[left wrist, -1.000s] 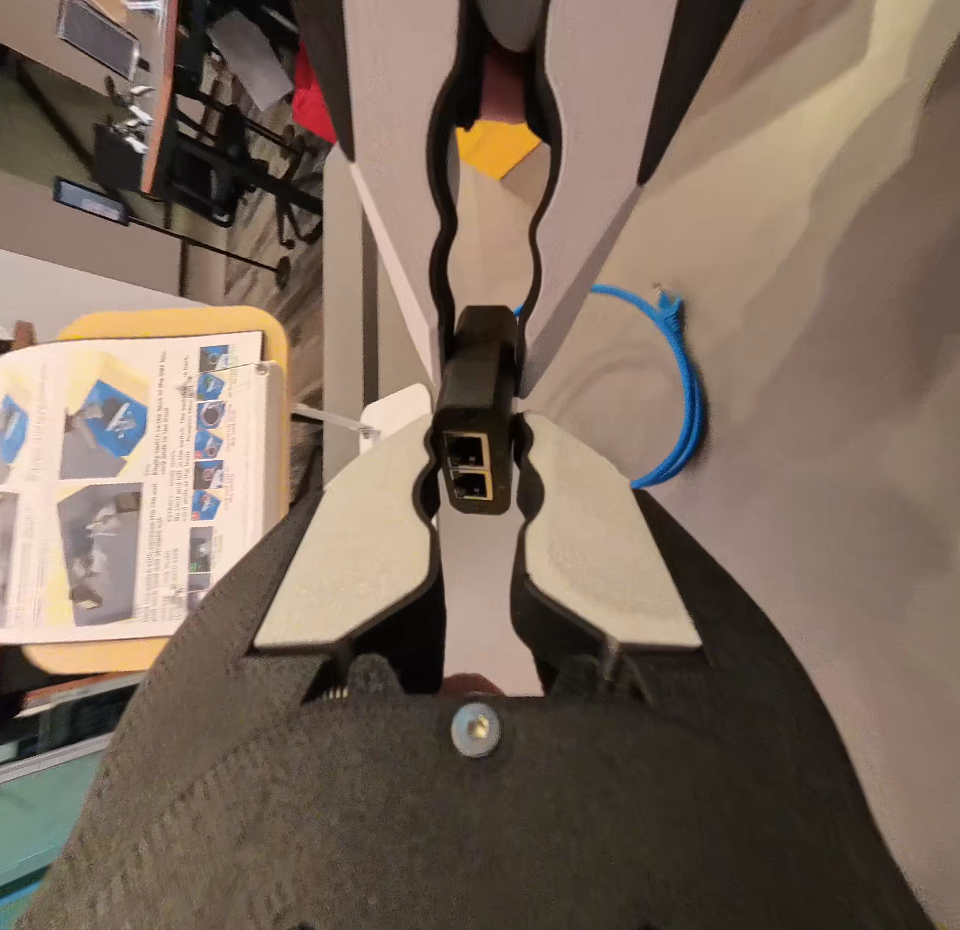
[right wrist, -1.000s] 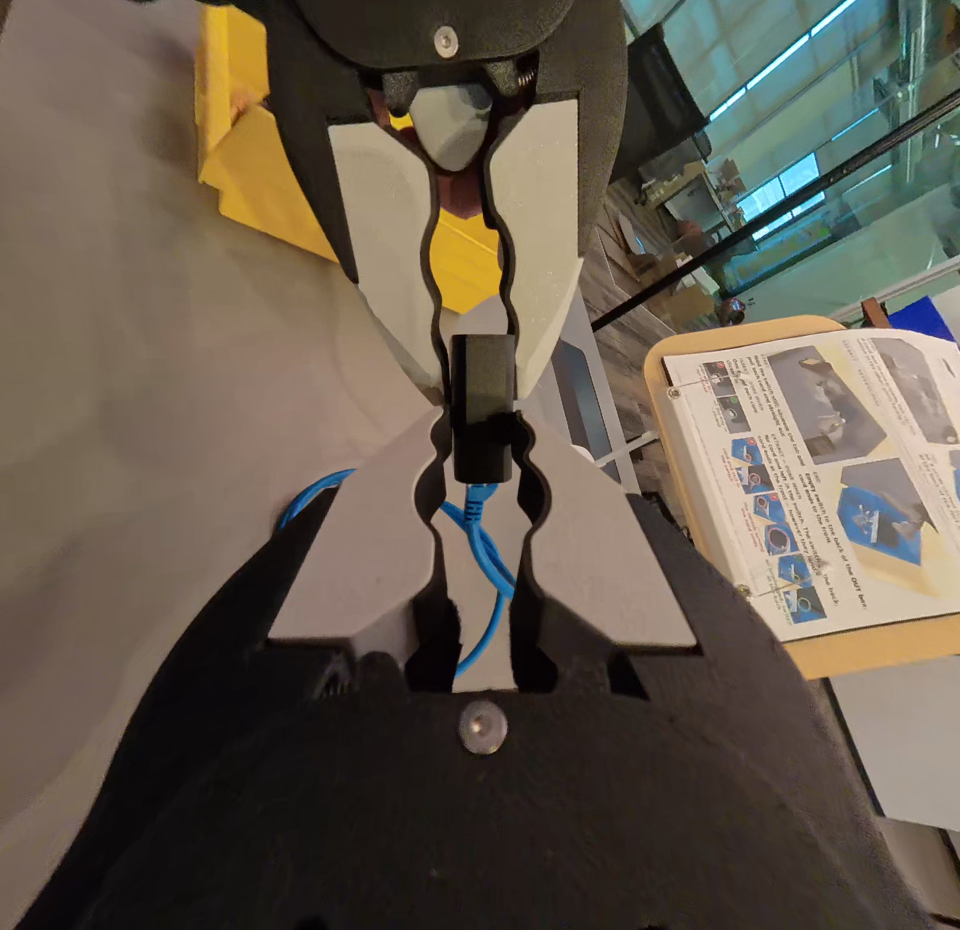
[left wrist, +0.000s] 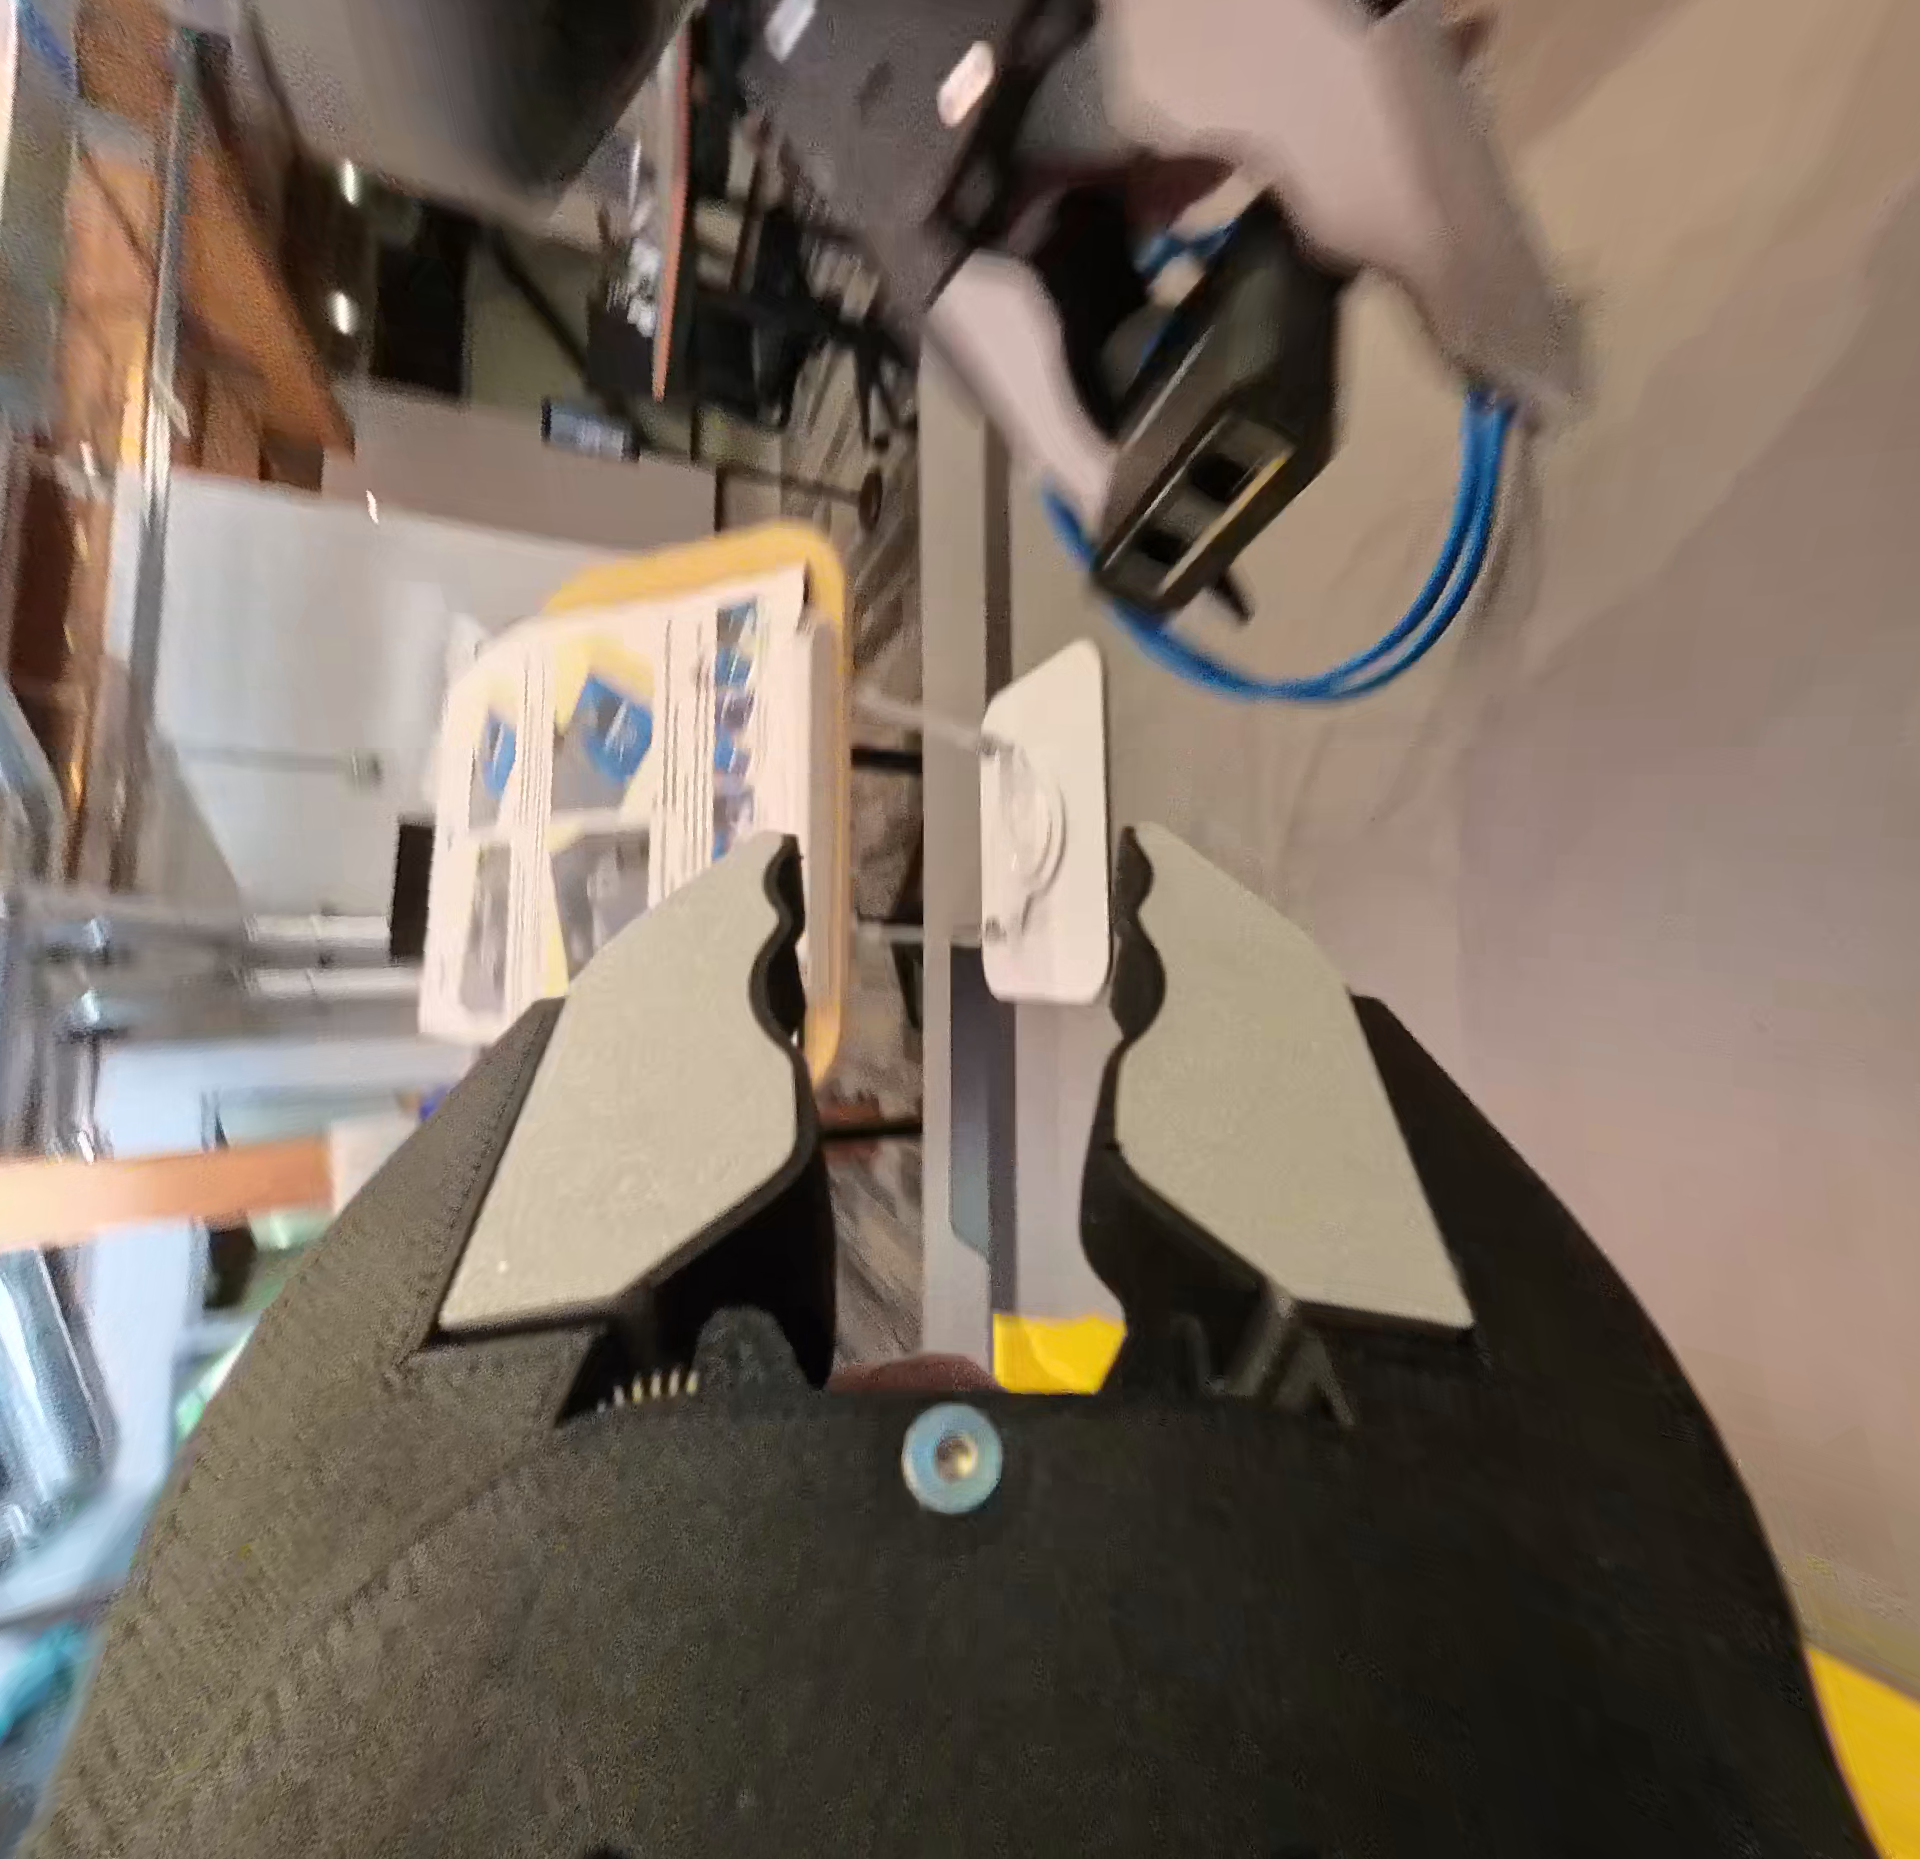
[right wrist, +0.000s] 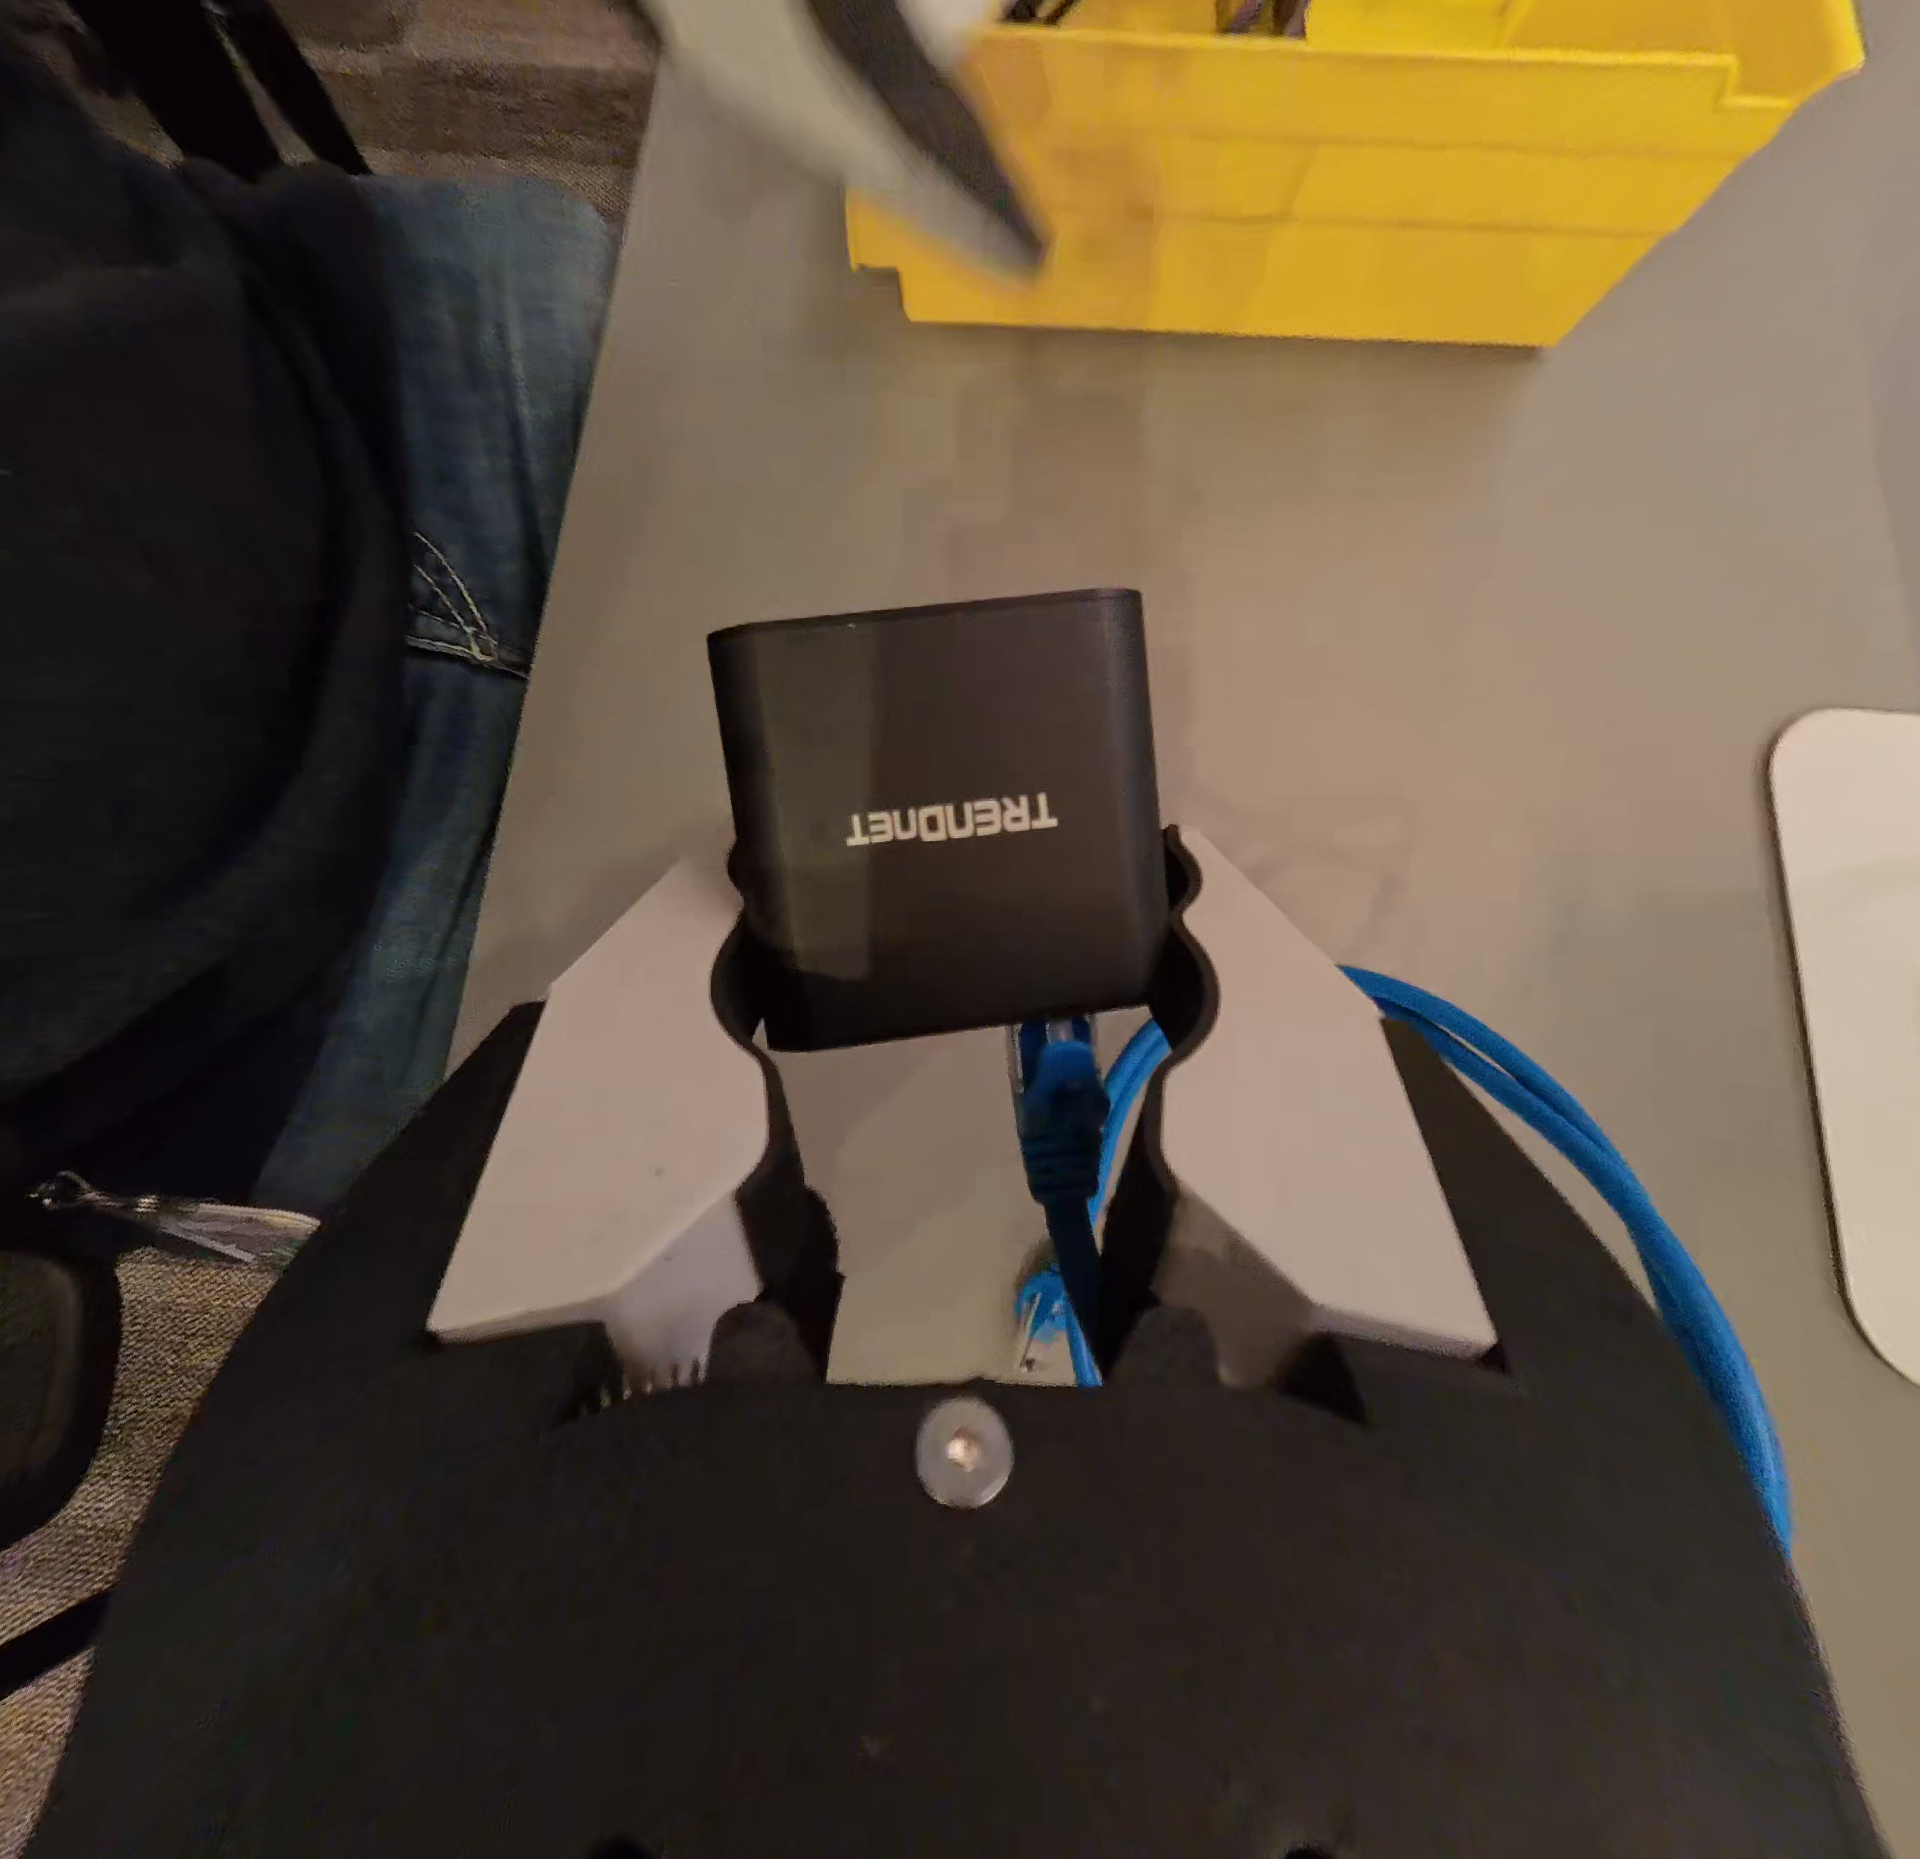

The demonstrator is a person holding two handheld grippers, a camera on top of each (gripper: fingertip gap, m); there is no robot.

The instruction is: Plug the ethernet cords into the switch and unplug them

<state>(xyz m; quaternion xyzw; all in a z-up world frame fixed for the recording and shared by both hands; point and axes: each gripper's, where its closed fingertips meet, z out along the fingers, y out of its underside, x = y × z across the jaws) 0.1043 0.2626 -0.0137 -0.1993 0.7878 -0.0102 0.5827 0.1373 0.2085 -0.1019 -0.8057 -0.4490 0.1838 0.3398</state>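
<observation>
The black switch (right wrist: 935,822) sits between the fingertips of my right gripper (right wrist: 954,853), which is shut on its two sides and holds it over the grey table (right wrist: 1351,562). A blue ethernet cord (right wrist: 1060,1103) is plugged into the switch's near face and loops off to the right. A loose blue plug (right wrist: 1039,1310) lies below it. My left gripper (left wrist: 958,853) is open and empty. In the left wrist view the switch (left wrist: 1216,459) is up and to the right, two empty ports facing me, with the blue cord (left wrist: 1434,604) looped behind it.
A yellow bin (right wrist: 1351,199) stands at the far side of the table. A white pad (left wrist: 1044,822) lies near the table edge and also shows in the right wrist view (right wrist: 1849,978). A person's leg in jeans (right wrist: 436,562) is beside the table. A printed sheet on a yellow board (left wrist: 623,791) stands beyond the edge.
My left gripper has let go of the switch, opened and drawn back from it. The right gripper now holds the switch alone, turned so its broad face shows.
</observation>
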